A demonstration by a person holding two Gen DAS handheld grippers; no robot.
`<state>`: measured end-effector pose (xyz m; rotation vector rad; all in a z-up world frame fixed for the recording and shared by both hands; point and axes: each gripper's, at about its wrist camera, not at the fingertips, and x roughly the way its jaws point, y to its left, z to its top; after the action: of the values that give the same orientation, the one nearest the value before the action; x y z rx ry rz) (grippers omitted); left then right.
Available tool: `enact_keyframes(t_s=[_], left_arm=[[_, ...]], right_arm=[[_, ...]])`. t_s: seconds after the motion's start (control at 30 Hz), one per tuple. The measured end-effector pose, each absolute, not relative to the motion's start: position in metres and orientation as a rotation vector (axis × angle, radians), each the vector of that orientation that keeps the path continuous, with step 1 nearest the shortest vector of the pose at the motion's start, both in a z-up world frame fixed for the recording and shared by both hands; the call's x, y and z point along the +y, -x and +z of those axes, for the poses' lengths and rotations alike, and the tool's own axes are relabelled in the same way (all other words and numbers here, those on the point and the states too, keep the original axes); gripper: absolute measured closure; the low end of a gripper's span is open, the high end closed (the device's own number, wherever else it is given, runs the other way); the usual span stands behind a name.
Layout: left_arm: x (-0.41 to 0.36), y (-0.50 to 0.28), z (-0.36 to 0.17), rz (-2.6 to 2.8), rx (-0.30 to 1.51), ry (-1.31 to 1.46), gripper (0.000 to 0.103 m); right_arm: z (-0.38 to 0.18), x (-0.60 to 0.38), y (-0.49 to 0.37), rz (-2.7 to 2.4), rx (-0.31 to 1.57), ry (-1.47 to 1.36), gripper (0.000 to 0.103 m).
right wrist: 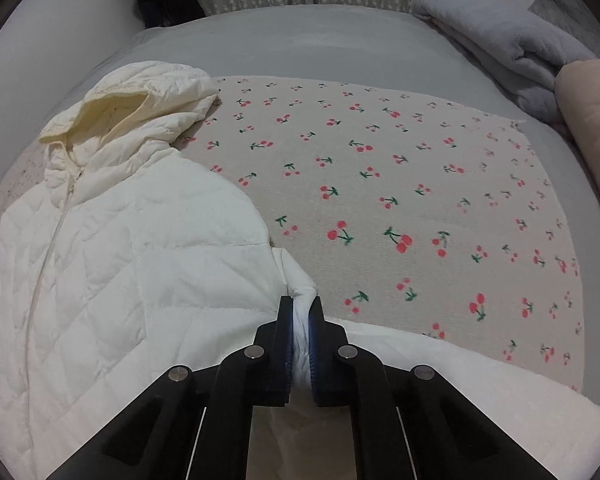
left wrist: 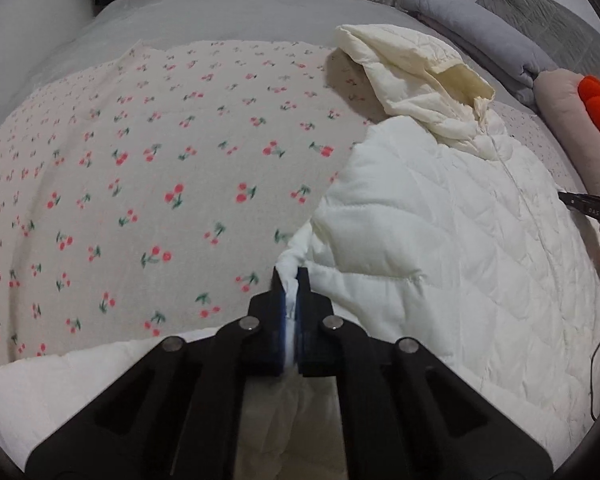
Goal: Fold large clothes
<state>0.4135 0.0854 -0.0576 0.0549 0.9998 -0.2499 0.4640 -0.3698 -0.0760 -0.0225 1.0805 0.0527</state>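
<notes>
Each hand-held gripper, left and right, is clamped on the white jacket.

Left gripper: matte black plastic fingers, flat blue pads on inner faces; black angled linkage arms with four round silver rivets; right gripper: same black build, blue ribbed pads, four silver rivets, thin pale edges along inner links; in the left view, other unit's black body with white lettering, green LED, thin black cable, bare fingers.
</notes>
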Motion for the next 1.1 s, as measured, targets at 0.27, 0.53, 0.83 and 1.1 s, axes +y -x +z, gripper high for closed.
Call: enact_keyframes(t_s=[0.27, 0.53, 0.83, 1.1], left_arm=[[0.033, -0.454, -0.039, -0.083, 1.016, -0.157, 0.09], [0.052, -0.37, -0.03, -0.305, 0.881, -0.14, 0.039], [0.104, -0.336, -0.045, -0.279, 0.969, -0.078, 0.038], [0.072, -0.354, 0.032, -0.242, 0.951, -0.238, 0.022]], right_arm=[[-0.068, -0.415, -0.434, -0.171, 1.089, -0.044, 0.09], [-0.035, -0.37, -0.36, 0.011, 0.955, 0.031, 0.024], [-0.076, -0.411, -0.3, -0.023, 0.912, -0.048, 0.013], [0.0, -0.401, -0.321, -0.026, 0.978, -0.024, 0.013]])
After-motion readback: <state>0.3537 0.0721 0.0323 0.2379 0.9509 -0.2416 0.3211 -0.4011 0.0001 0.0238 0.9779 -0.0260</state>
